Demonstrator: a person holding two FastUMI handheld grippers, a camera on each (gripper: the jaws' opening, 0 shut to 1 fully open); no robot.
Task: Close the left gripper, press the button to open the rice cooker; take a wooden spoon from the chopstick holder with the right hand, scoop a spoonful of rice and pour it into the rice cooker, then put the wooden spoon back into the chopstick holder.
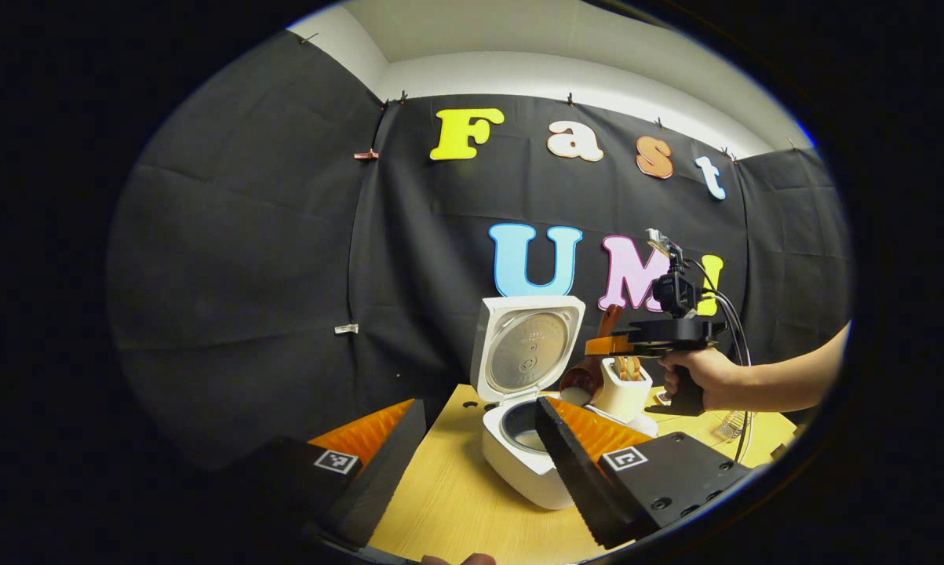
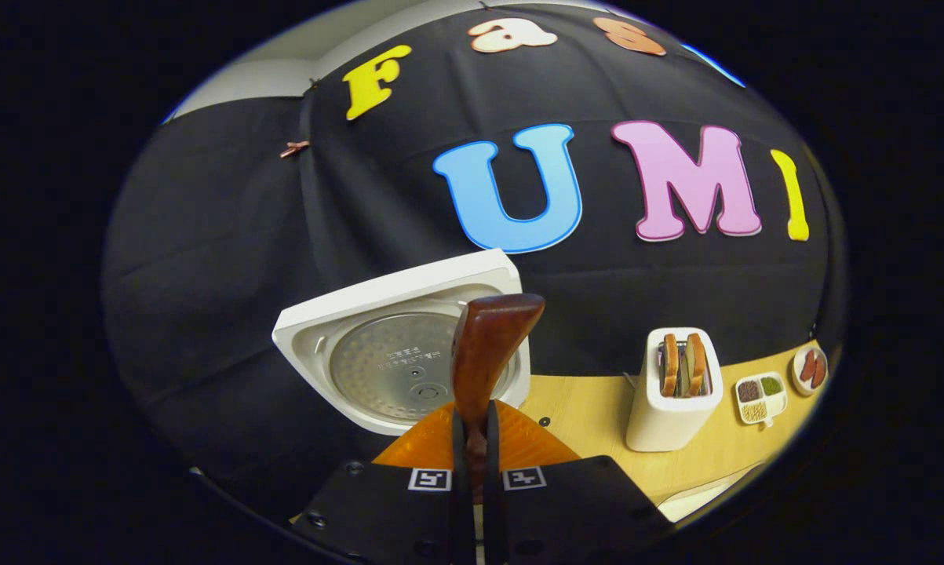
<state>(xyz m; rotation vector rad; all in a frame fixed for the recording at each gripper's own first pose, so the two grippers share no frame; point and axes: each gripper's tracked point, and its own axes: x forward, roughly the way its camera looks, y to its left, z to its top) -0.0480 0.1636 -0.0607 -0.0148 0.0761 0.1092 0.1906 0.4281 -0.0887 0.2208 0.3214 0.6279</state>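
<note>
Wooden spoon (image 2: 487, 353) at lower centre of the right gripper view, handle end rising past the fingers, clamped between both closed fingers of the right gripper (image 2: 472, 439). In the left gripper view, same spoon (image 1: 593, 369) slanting down right of centre, bowl end low beside the white chopstick holder (image 1: 623, 390), tilted probably for pouring or just after lifting; cannot tell whether rice is aboard. Rice cooker (image 1: 523, 455) at lower centre on the wooden table (image 1: 448, 502), lid (image 1: 528, 353) standing open, inner pot exposed to receive rice. Left gripper (image 1: 479, 463) with fingers spread wide apart, holding nothing, parked low and clear. Toaster (image 2: 673, 392) with bread at right.
</note>
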